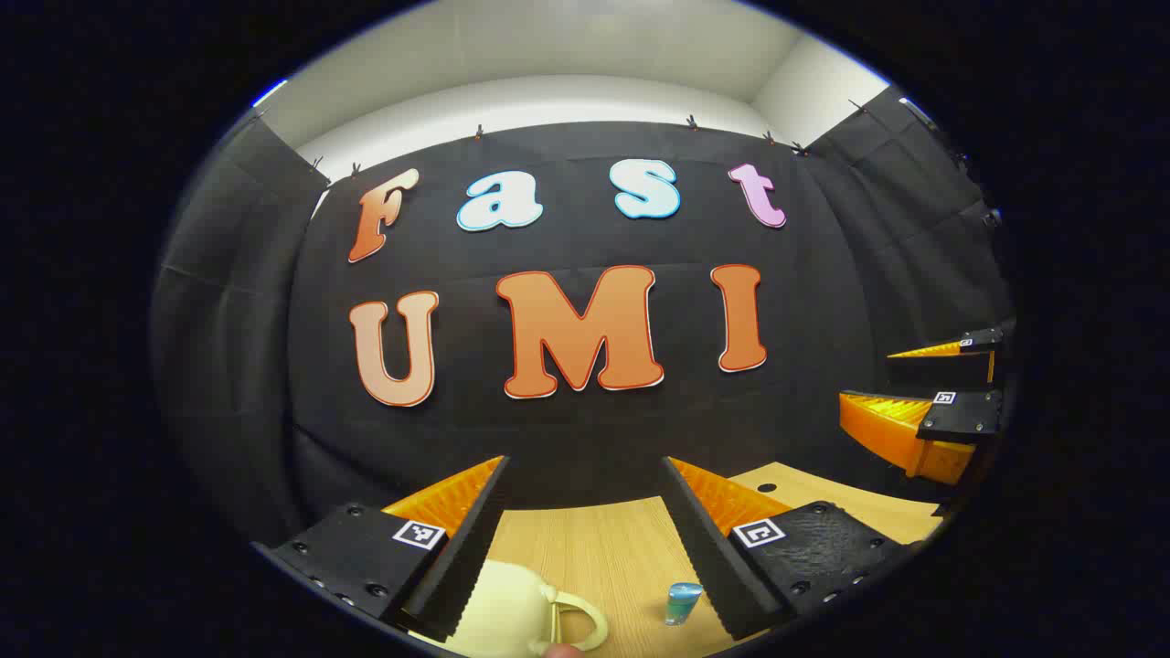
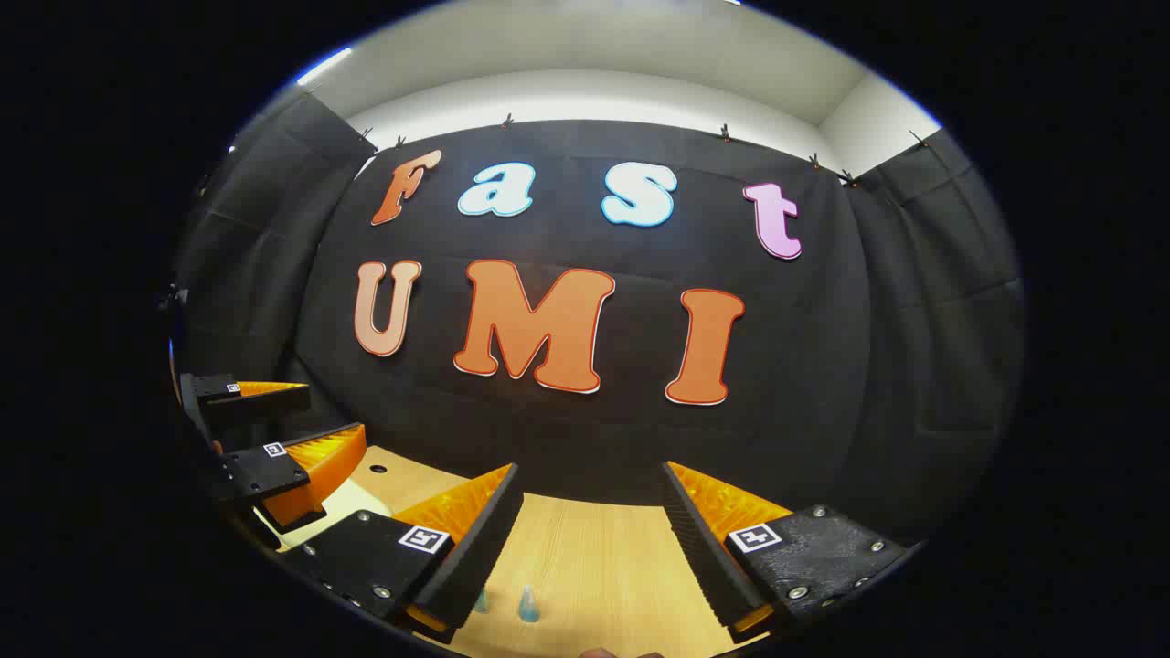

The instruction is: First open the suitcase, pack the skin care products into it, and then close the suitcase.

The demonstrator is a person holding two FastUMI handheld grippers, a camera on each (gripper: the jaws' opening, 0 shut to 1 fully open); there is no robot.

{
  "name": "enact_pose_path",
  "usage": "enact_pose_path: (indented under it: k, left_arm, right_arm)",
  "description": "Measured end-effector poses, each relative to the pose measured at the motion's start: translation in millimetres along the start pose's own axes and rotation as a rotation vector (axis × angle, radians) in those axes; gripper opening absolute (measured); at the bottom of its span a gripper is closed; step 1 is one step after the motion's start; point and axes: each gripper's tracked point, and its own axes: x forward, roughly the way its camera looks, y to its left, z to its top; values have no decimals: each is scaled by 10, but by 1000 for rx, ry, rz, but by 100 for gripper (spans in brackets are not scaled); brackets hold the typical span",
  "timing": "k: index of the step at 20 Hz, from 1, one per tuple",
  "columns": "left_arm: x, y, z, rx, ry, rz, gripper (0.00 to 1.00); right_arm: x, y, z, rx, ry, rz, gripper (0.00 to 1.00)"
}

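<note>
You hold left gripper (image 1: 585, 539) and right gripper (image 2: 590, 539) raised above wooden table (image 1: 603, 548), jaws spread, empty; cream suitcase (image 1: 507, 612) shut below, blue bottle (image 1: 682, 603) beside it, awaiting opening.

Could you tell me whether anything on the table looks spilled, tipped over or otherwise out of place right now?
Nothing stands out. The cream suitcase and small blue bottle sit on the wooden table; both tools hover open above it.
</note>
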Motion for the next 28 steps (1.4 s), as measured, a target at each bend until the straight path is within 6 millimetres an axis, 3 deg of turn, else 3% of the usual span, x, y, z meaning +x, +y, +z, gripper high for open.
enact_pose_path:
  k: [5, 7, 11, 14, 17, 23, 28]
  left_arm:
    - [-2, 133, -78, 36, 7, -4, 98]
    - [8, 139, -76, 52, 4, 7, 98]
    - [-1, 170, -102, 54, 20, 66, 98]
    - [55, 108, -86, 46, 28, 77, 98]
    - [99, 39, -20, 71, 15, 90, 100]
    - [92, -63, -254, 113, 78, 94, 98]
    - [40, -65, -577, 240, 143, 108, 98]
  right_arm:
    - [-12, 120, -79, -19, 41, 15, 92]
    - [30, 152, -139, -4, 65, 35, 95]
    - [172, 208, -49, -23, 29, 77, 95]
    - [200, 282, -19, -26, 6, 121, 95]
    - [182, 335, -121, -26, 22, 162, 95]
    - [244, 271, -208, -33, 39, 191, 96]
    - [339, 42, -196, -47, 24, 174, 95]
